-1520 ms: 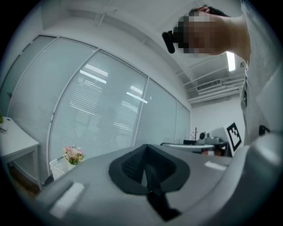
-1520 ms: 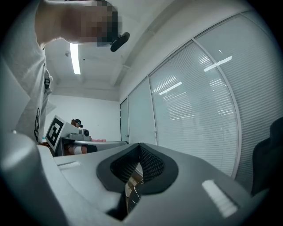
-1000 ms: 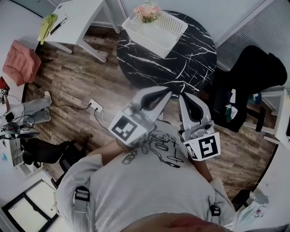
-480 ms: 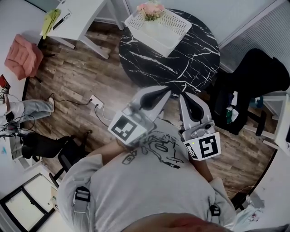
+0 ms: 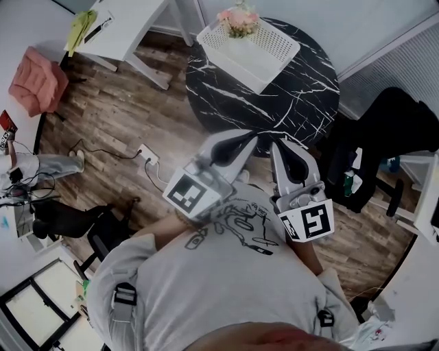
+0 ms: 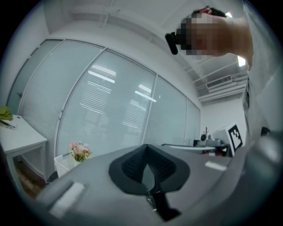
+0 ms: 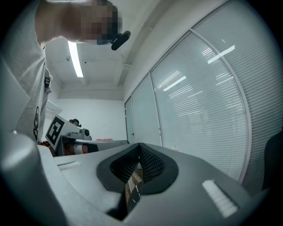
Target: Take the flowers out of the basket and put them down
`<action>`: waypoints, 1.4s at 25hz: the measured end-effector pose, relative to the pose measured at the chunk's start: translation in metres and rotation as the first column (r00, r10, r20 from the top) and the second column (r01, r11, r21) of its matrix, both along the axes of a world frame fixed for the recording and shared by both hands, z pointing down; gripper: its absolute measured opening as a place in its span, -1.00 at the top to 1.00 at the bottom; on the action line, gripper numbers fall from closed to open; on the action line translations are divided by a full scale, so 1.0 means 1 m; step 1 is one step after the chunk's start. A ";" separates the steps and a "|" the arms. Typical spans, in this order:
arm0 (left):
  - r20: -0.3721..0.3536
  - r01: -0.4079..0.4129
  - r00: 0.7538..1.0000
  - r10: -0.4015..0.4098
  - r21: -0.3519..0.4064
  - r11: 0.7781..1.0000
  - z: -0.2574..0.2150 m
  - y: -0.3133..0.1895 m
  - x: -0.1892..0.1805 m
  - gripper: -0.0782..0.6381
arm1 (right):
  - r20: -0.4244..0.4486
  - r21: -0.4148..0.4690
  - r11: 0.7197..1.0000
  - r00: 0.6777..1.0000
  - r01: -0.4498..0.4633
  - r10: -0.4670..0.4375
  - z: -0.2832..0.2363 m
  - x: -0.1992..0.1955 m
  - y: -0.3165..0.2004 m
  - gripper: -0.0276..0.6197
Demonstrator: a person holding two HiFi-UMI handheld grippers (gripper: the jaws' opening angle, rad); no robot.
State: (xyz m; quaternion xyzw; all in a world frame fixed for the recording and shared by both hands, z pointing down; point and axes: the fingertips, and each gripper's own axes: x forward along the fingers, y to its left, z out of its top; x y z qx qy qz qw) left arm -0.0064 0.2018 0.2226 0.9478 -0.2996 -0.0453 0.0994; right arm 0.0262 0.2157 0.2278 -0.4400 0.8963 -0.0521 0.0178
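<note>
At the far edge of the tabletop (image 5: 295, 103) the flowers (image 5: 239, 19) stand in the far corner of the white basket (image 5: 276, 48) — well apart from the left hand-held gripper (image 5: 252, 139) and right hand-held gripper (image 5: 278, 146), both closed tight and empty by the near edge — so I'd open one wide, then close on the stems.

blk marble tbl (image 5: 288, 103) | wht desk (image 5: 130, 27) top-L | pink seat (image 5: 38, 81) L | blk chair (image 5: 391, 130) R

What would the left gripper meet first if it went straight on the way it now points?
Likely the glass wall, far ahead. The shut left gripper aims level, right of the basket with flowers. It seems higher than the table, but depth is unclear.
</note>
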 end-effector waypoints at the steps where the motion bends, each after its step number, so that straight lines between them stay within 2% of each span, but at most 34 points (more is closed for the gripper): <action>1: 0.001 0.001 1.000 -0.001 -0.001 1.000 0.000 -0.005 -0.002 0.78 | 0.001 -0.002 1.000 1.000 0.001 -0.001 0.000 -0.002 -0.004 0.90; 5: 0.007 0.002 1.000 -0.002 0.013 1.000 0.005 -0.028 -0.009 0.78 | -0.003 -0.012 1.000 1.000 0.002 -0.002 0.004 -0.007 -0.027 0.90; 19: 0.006 -0.021 1.000 0.021 -0.013 1.000 0.005 -0.120 -0.037 0.77 | -0.010 -0.038 0.999 1.000 -0.003 0.002 0.005 -0.040 -0.117 0.90; 35: 0.006 -0.117 0.993 0.118 -0.065 0.991 0.016 -0.214 -0.076 0.77 | -0.005 -0.069 0.994 0.996 -0.084 0.084 0.013 -0.082 -0.208 0.90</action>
